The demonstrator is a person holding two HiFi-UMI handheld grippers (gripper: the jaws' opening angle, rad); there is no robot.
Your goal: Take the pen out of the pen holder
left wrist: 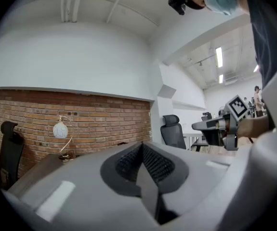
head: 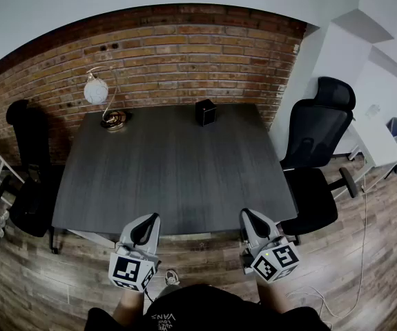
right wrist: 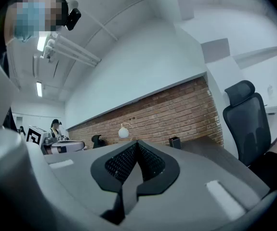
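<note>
A small black pen holder (head: 206, 112) stands near the back edge of the dark grey table (head: 177, 171), and it shows as a small dark box (right wrist: 175, 142) in the right gripper view. No pen can be made out in it at this distance. My left gripper (head: 148, 222) and right gripper (head: 250, 217) hover at the table's front edge, far from the holder. Both are shut with nothing between the jaws. The left gripper (left wrist: 140, 150) has its pads pressed together, and so does the right gripper (right wrist: 136, 148).
A lamp with a white globe (head: 96, 89) stands at the table's back left. A black office chair (head: 317, 150) is at the right of the table and another black chair (head: 25, 171) at the left. A brick wall (head: 184, 54) runs behind.
</note>
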